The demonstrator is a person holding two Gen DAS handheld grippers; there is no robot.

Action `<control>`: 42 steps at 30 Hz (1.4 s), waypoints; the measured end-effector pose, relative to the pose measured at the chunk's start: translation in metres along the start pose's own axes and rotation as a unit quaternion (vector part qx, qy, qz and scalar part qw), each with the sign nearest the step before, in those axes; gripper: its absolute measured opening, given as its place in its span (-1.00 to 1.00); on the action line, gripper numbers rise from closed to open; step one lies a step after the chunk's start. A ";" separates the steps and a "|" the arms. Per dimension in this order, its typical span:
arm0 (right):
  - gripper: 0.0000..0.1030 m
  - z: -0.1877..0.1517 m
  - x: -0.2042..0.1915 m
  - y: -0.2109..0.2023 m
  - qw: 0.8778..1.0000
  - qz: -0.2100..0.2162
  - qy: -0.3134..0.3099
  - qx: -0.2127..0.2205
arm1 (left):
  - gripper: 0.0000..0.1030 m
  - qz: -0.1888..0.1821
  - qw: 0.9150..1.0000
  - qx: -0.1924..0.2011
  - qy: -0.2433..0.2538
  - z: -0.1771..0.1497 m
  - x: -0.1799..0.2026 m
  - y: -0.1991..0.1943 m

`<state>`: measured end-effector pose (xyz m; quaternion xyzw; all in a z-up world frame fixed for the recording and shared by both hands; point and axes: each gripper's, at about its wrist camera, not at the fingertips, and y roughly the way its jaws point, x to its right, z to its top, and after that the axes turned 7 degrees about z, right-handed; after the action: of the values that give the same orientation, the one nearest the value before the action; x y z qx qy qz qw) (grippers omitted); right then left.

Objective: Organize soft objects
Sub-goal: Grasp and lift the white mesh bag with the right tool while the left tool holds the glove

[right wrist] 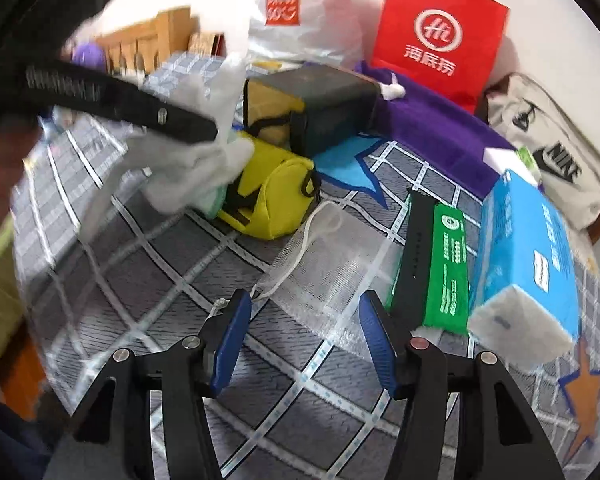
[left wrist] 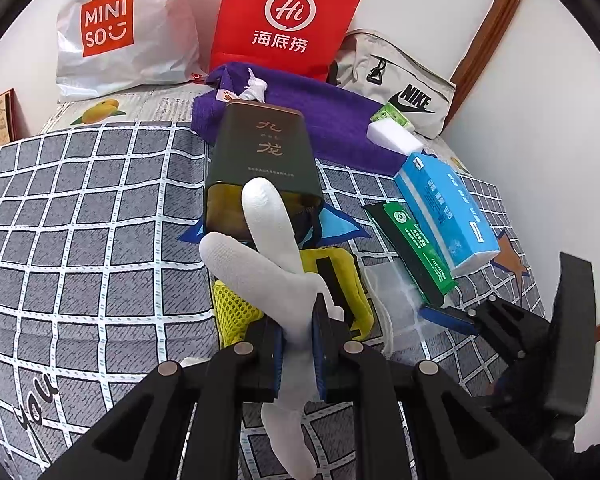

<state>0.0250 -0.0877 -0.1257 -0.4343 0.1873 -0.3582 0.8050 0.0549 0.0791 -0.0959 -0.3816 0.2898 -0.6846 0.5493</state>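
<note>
Holding: the left gripper [left wrist: 296, 340] squeezes a white sock [left wrist: 268, 264] at its middle; both ends flop.
Feel: soft, light, bendy, maybe slippery, so pinch the thick part.
Right gripper [right wrist: 304, 320]: wide open, holding nothing, over a see-through mesh pouch [right wrist: 328, 256].
Further, at 12 o'clock: yellow bag [left wrist: 340, 280], then dark tin [left wrist: 260, 152].

Place: a bedroom in a home
Surface: bed [left wrist: 80, 208] under a grey checked cover
Walls: white, with wooden trim [left wrist: 488, 28]
Clutter: Miniso shopping bag [left wrist: 120, 28], red Haidilao paper bag [left wrist: 284, 20], Nike pouch [left wrist: 396, 84], tissue pack [left wrist: 448, 212]
Furniture: wooden headboard [right wrist: 148, 40]
</note>
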 end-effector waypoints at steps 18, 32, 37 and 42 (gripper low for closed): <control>-0.91 0.006 0.035 -0.020 0.992 0.074 0.097 0.036 | -0.75 -0.004 1.000 -0.011 -0.006 -0.003 -0.006 0.006; -0.81 -0.049 0.018 -0.038 0.989 0.109 0.097 -0.027 | -0.74 0.005 1.000 -0.017 -0.009 -0.006 -0.004 0.008; 0.36 -0.054 0.019 -0.058 0.989 0.111 0.096 0.029 | -0.74 0.005 1.000 -0.017 -0.008 -0.007 -0.003 0.008; 0.57 -0.047 0.026 -0.061 0.990 0.091 0.098 0.050 | -0.74 0.006 1.000 -0.018 -0.003 -0.005 -0.002 0.009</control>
<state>-0.0110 -0.1560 -0.1008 -0.3375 0.2855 -0.3335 0.8327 0.0553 0.0791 -0.1067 -0.3917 0.3024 -0.6748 0.5475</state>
